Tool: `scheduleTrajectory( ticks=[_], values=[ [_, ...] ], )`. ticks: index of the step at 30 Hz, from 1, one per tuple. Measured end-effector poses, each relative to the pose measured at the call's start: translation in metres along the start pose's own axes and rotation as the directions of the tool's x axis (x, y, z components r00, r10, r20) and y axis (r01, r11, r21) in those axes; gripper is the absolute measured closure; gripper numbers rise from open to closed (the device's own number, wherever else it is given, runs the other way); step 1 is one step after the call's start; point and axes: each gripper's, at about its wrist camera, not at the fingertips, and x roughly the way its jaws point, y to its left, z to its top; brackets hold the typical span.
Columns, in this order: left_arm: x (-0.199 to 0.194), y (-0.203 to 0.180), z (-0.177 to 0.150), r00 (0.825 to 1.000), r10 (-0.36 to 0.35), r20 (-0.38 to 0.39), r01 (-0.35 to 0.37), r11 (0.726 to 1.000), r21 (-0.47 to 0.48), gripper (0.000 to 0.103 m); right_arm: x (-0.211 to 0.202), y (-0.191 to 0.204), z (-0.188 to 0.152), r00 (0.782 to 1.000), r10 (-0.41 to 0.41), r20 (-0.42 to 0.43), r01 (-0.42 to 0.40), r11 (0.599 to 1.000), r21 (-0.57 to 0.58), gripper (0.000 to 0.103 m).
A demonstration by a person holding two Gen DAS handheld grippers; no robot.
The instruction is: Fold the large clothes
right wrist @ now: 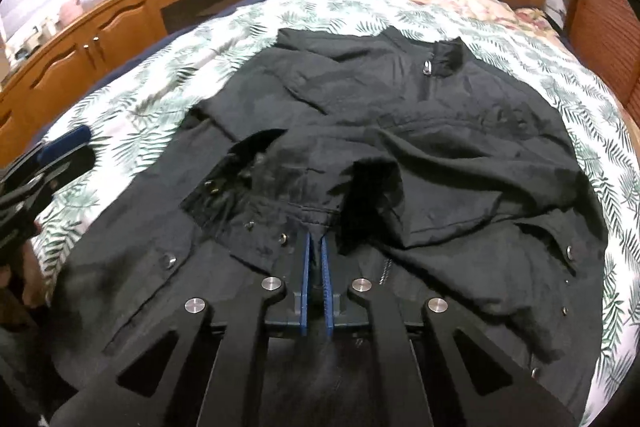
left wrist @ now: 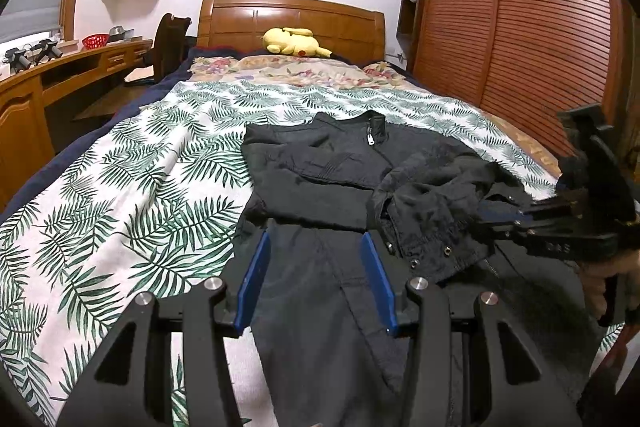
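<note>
A black zip-up jacket (left wrist: 332, 179) lies face up on the bed, collar toward the headboard, and it fills the right wrist view (right wrist: 400, 131). Its left sleeve is folded across the chest. My left gripper (left wrist: 316, 247) is open and empty, hovering over the jacket's lower front. My right gripper (right wrist: 315, 239) is shut on the cuff of the right sleeve (right wrist: 280, 203), holding it over the jacket's middle. The right gripper also shows in the left wrist view (left wrist: 496, 219), and the left gripper shows at the left edge of the right wrist view (right wrist: 68, 147).
The bed has a leaf-print sheet (left wrist: 132, 187) and a floral blanket (left wrist: 296, 71) near the wooden headboard (left wrist: 292, 19). A yellow plush toy (left wrist: 294, 43) lies by the headboard. A wooden desk (left wrist: 60, 75) and chair stand left, a wooden wardrobe (left wrist: 512, 11) right.
</note>
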Motion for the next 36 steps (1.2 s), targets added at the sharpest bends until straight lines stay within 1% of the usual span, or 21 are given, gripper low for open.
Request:
scheduleTrajectory(
  ticks=[4, 8, 12, 13, 15, 17, 18, 20, 22, 24, 27, 32, 36],
  values=[
    [-0.004, 0.0, 0.004, 1.0, -0.016, 0.013, 0.016, 1.0, -0.006, 0.056, -0.026, 0.016, -0.007, 0.999, 0.024, 0.034, -0.024, 1.0, 0.002, 0.101],
    [-0.004, -0.003, 0.008, 0.999, -0.031, 0.015, 0.031, 0.999, -0.007, 0.056, -0.042, 0.033, -0.018, 0.999, 0.036, 0.038, -0.036, 0.999, 0.007, 0.101],
    [-0.001, -0.009, 0.009, 0.999, -0.044, 0.005, 0.044, 0.999, 0.003, 0.056, -0.043, 0.04, -0.032, 1.0, 0.03, -0.003, -0.03, 0.999, 0.033, 0.101],
    [0.001, -0.012, 0.009, 0.999, -0.047, 0.0, 0.047, 0.999, 0.007, 0.056, -0.041, 0.04, -0.035, 0.999, 0.031, -0.014, -0.031, 0.999, 0.042, 0.099],
    [0.004, -0.016, 0.008, 0.998, -0.056, -0.01, 0.057, 0.998, 0.009, 0.056, -0.038, 0.039, -0.043, 0.999, 0.033, -0.039, -0.031, 0.998, 0.046, 0.098],
    [0.008, -0.022, 0.007, 0.997, -0.068, -0.023, 0.068, 0.998, 0.008, 0.056, -0.037, 0.038, -0.05, 0.998, 0.008, -0.056, -0.006, 0.999, 0.037, 0.094],
    [0.009, -0.026, 0.007, 0.997, -0.071, -0.027, 0.071, 0.997, 0.011, 0.056, -0.037, 0.034, -0.053, 0.998, 0.009, -0.06, -0.007, 0.999, 0.041, 0.092],
    [0.014, -0.035, 0.007, 0.997, -0.07, -0.034, 0.071, 0.997, 0.025, 0.056, -0.039, 0.025, -0.059, 0.998, 0.007, -0.057, -0.004, 0.998, 0.057, 0.069],
    [0.017, -0.044, 0.006, 0.997, -0.069, -0.043, 0.071, 0.996, 0.046, 0.056, -0.045, 0.013, -0.063, 0.999, 0.008, -0.033, -0.006, 0.998, 0.059, 0.061],
    [0.022, -0.053, 0.003, 0.996, -0.069, -0.057, 0.073, 0.995, 0.066, 0.056, -0.05, 0.0, -0.066, 1.0, -0.018, -0.011, 0.018, 0.999, 0.043, 0.059],
    [0.033, -0.063, -0.003, 0.993, -0.062, -0.097, 0.071, 0.993, 0.095, 0.056, -0.053, -0.023, -0.072, 0.998, -0.055, 0.016, 0.054, 0.998, 0.039, 0.058],
    [0.047, -0.071, -0.01, 0.99, -0.035, -0.136, 0.051, 0.992, 0.117, 0.056, -0.043, -0.069, -0.078, 0.991, -0.129, 0.042, 0.127, 0.99, 0.055, 0.057],
    [0.056, -0.073, -0.014, 0.987, -0.02, -0.158, 0.038, 0.992, 0.118, 0.056, -0.03, -0.096, -0.08, 0.989, -0.139, 0.045, 0.135, 0.987, 0.086, 0.057]
  ],
)
